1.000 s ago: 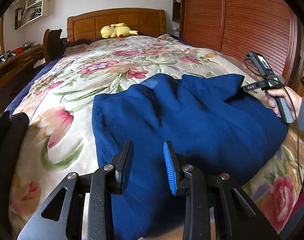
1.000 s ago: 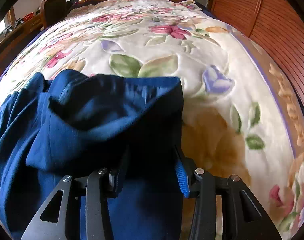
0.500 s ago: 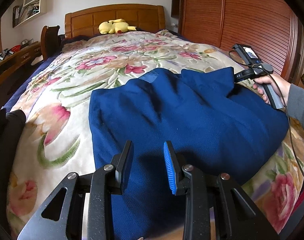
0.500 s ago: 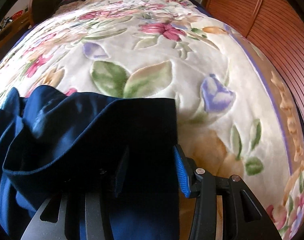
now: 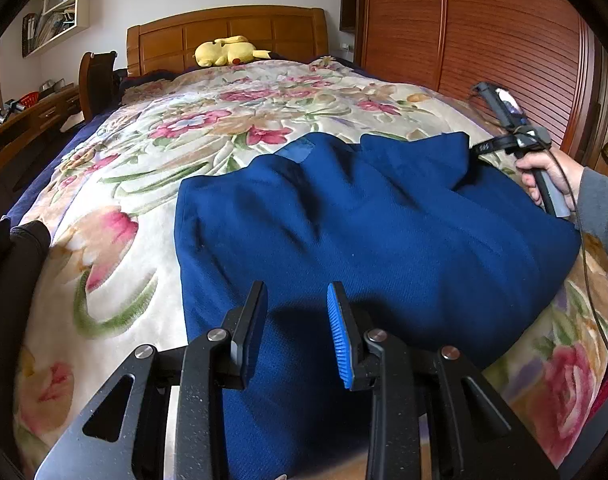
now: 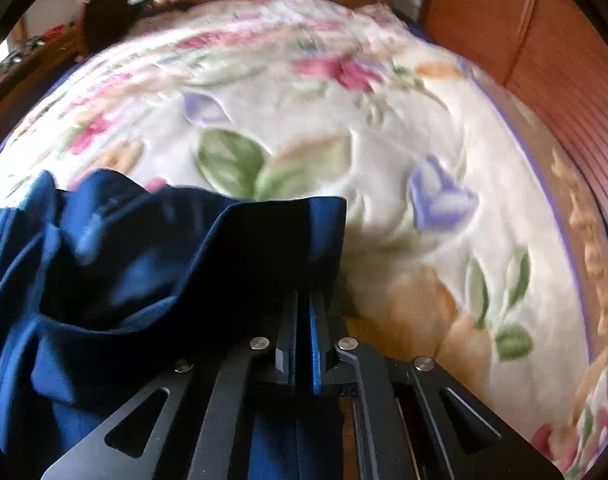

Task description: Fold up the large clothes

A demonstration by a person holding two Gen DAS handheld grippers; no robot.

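Observation:
A large dark blue garment (image 5: 364, 220) lies spread and partly folded on the flowered bed cover (image 5: 151, 160). My left gripper (image 5: 297, 320) is open and empty, hovering just above the garment's near edge. My right gripper (image 6: 304, 320) is shut on the garment's far right corner (image 6: 287, 248), and the cloth drapes over its fingers. In the left wrist view the right gripper (image 5: 478, 148) shows at the right, held by a hand, at the cloth's edge.
A wooden headboard (image 5: 227, 28) with a yellow plush toy (image 5: 223, 50) stands at the far end. A ribbed wooden wardrobe (image 5: 484, 28) runs along the right side. A desk and chair (image 5: 95, 80) stand at the left. Dark clothing (image 5: 11, 264) lies at the bed's left edge.
My right gripper has closed on the blue garment's corner; it was open around the cloth before. The left gripper has stayed open over the near edge.

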